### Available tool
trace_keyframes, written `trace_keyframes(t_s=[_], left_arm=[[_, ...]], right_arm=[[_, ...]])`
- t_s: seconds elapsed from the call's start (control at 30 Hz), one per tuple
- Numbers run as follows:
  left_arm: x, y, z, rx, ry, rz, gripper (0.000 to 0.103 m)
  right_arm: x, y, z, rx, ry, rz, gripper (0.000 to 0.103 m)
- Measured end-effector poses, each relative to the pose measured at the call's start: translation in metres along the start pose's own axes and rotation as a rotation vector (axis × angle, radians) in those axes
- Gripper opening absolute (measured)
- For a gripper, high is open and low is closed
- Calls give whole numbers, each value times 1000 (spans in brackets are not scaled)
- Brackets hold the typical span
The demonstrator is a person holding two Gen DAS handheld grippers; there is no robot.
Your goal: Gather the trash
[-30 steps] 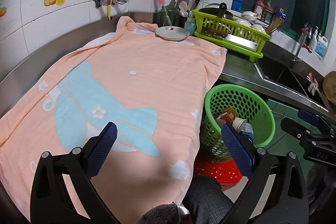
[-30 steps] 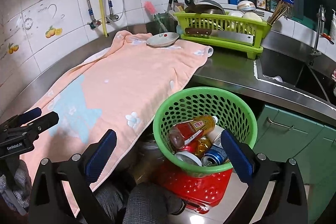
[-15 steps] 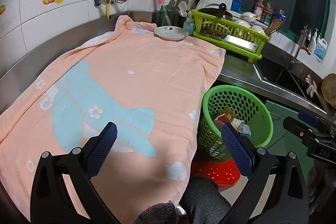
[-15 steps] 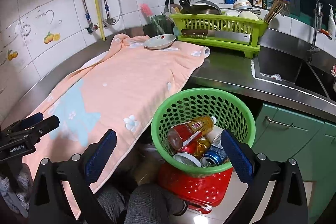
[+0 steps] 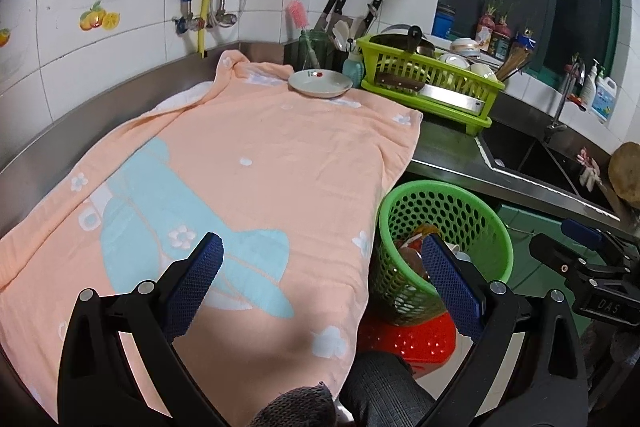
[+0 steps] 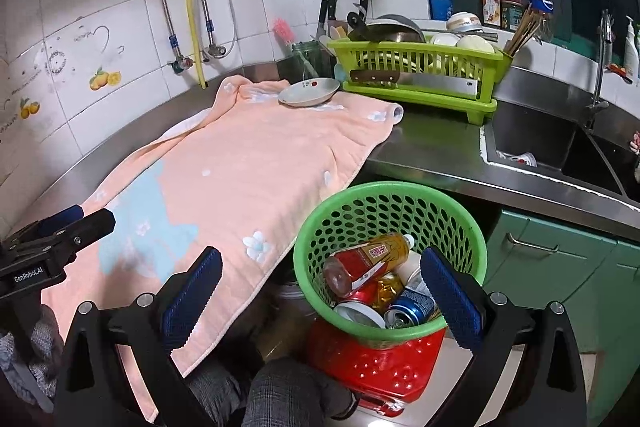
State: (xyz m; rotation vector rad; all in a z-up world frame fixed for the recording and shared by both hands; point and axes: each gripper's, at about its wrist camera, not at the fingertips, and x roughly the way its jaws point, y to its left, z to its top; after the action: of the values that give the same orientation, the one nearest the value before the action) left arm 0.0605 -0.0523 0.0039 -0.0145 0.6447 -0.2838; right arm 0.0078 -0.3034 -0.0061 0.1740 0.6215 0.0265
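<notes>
A green mesh basket (image 6: 390, 195) stands on a red stool (image 6: 376, 367) beside the counter; it also shows in the left wrist view (image 5: 444, 195). It holds a red-labelled bottle (image 6: 366, 263), a blue can (image 6: 412, 307) and other cans. My left gripper (image 5: 322, 285) is open and empty above the peach towel (image 5: 248, 163). My right gripper (image 6: 320, 293) is open and empty, held over the basket's near left side. The towel in the right wrist view (image 6: 248, 163) carries no trash that I can see.
A white dish (image 5: 320, 83) sits on the towel's far end. A green dish rack (image 6: 416, 67) with a cleaver stands behind it, knives and a brush beside it. A steel sink (image 6: 552, 151) lies to the right, green cabinets (image 6: 560, 267) below.
Both grippers have drawn back and risen a little, so the counter and basket look slightly farther. Both stay open and empty.
</notes>
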Motion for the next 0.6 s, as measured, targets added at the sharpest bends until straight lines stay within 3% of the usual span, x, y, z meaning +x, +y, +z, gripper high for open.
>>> trace_keyframes(t_s=[0.6], left_arm=[[0,2,3,-22,-11,-5,98]], right_arm=[[-1,0,3,4,-12,-8,96]])
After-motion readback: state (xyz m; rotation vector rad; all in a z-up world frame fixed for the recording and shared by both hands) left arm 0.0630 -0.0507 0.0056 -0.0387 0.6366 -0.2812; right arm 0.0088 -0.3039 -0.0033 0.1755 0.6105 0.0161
